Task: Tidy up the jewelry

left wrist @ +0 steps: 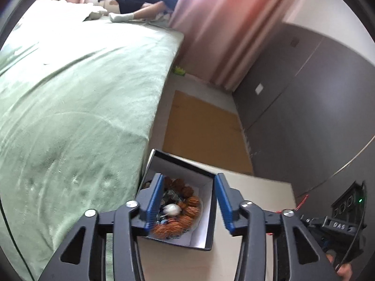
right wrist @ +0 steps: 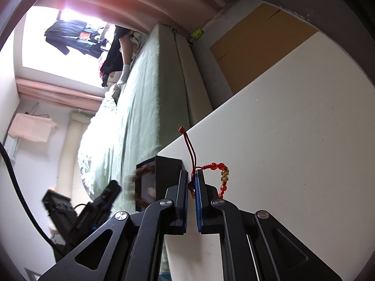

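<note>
Green bedding covers the bed (left wrist: 77, 107) left of the left gripper (left wrist: 188, 201). Its fingers (left wrist: 155, 196) stand spread, pads clear of any item, positioned over the open box (left wrist: 209, 213). Between and below them, inside the box, lies jewelry: an orange-brown beaded bracelet (left wrist: 187, 210) around a white bead. The box rests on the pale bench (left wrist: 257, 201). The right gripper (right wrist: 192, 182) has its fingers pressed together, pinching the cord of a red beaded bracelet (right wrist: 220, 173); the beads hang just right of the fingers, above the bench.
</note>
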Demonstrator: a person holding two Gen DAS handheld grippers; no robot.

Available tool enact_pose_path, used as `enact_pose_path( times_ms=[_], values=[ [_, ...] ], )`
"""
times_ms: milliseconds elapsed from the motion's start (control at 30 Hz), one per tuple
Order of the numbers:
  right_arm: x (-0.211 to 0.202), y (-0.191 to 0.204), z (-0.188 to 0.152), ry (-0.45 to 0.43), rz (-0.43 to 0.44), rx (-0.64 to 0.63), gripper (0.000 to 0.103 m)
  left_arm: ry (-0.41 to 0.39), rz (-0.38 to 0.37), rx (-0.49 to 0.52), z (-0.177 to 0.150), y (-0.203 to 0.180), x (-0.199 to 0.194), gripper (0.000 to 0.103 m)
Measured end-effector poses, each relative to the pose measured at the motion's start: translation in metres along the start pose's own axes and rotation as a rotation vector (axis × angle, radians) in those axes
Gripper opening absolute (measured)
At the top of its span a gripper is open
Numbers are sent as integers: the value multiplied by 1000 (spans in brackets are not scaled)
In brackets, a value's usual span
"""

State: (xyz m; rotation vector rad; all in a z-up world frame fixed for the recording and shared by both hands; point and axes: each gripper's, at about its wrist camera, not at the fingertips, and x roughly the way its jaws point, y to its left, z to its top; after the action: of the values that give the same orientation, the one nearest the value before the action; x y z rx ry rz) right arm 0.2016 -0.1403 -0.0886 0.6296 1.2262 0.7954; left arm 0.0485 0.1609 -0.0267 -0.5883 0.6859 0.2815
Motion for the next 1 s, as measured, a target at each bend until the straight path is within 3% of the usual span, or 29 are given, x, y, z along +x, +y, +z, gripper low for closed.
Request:
enact_pose_path(
  times_ms=[33,100,367,600,633,700,867,933,1000],
  values=[
    [0,2,0,-2,8,-5,7,-7,3,2,0,2,-2,62],
    [-1,7,-1,-6,34,-21,7,-29,8,3,0,5,-8,66],
    [17,48,-16,10,176,-105,7,-25,10,-44,2,23,-16,66],
    [56,90,-29,67,274,-172,9,-41,28,-81,7,39,-25,66],
    [61,95,-30,74,278,-188,15,-40,29,-83,8,40,-24,66],
    [70,98,-30,104,238,-199,64,-35,34,-82,8,41,-24,66],
    [56,83,-28,55,123,-190,68,-23,50,-50,5,34,-25,69],
    [45,77,-26,31,74,-194,68,-23,54,-28,3,30,-26,77],
    [32,72,-27,5,28,-211,68,-31,46,-15,1,25,-28,78]
  ],
)
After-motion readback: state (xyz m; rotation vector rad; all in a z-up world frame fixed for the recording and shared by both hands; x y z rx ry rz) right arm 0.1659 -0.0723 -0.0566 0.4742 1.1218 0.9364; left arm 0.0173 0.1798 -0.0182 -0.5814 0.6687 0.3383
